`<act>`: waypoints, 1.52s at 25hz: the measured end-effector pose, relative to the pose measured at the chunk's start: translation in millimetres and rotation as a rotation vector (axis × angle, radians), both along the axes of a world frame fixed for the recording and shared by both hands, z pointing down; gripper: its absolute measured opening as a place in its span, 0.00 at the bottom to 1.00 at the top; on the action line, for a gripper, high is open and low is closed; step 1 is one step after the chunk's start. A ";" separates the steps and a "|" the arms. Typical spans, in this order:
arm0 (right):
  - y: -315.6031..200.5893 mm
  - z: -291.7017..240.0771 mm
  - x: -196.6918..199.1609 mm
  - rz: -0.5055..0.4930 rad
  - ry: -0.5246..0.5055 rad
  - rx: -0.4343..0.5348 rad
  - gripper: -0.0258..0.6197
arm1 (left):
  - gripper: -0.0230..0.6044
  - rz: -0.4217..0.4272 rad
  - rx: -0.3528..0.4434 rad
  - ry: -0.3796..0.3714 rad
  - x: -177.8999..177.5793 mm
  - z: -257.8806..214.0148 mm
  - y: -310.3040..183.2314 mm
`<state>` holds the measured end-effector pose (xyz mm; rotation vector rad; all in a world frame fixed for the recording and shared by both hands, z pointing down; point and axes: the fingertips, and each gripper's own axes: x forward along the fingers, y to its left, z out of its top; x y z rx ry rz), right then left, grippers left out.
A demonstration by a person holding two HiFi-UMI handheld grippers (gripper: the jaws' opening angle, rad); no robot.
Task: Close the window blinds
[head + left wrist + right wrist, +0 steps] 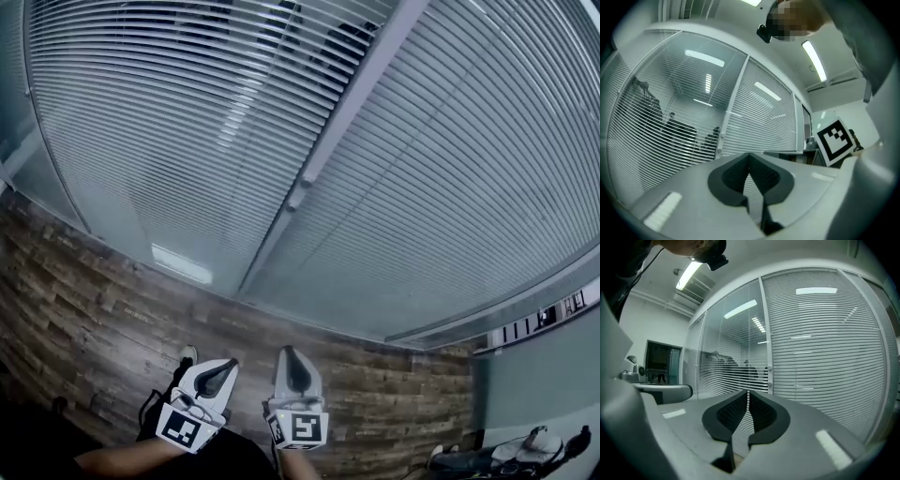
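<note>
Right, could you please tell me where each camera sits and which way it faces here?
Head view: on the person's head, looking steeply down at white slatted window blinds and a brown wood-plank floor; the left gripper, right gripper and a forearm show.
Left gripper view: on the left gripper, looking along its shut jaws up at the blinds; the right gripper's marker cube shows.
Right gripper view: on the right gripper, facing the blinds past its own jaws.
Shared: both gripper views see the white frame post.
</note>
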<state>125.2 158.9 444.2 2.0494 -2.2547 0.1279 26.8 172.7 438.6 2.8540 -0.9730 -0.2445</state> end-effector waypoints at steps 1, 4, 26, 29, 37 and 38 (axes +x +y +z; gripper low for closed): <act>-9.1 -0.2 0.9 0.000 0.006 -0.009 0.07 | 0.04 0.011 -0.002 0.001 2.2 -1.6 -7.0; -43.1 -2.6 3.4 0.012 0.023 -0.027 0.07 | 0.04 0.030 -0.020 0.007 4.5 -3.8 -40.1; -248.3 -36.4 55.5 0.164 0.035 0.008 0.14 | 0.04 0.078 -0.035 -0.017 21.8 -12.8 -211.7; -268.2 -37.5 70.7 0.184 0.036 0.014 0.21 | 0.04 0.047 -0.018 -0.012 24.1 -14.3 -226.7; -314.2 -38.9 90.2 0.205 -0.001 0.055 0.22 | 0.04 0.071 -0.015 -0.009 29.7 -11.0 -251.9; -313.4 -38.5 90.4 0.220 0.001 0.061 0.23 | 0.04 0.069 -0.017 -0.013 29.0 -10.5 -254.3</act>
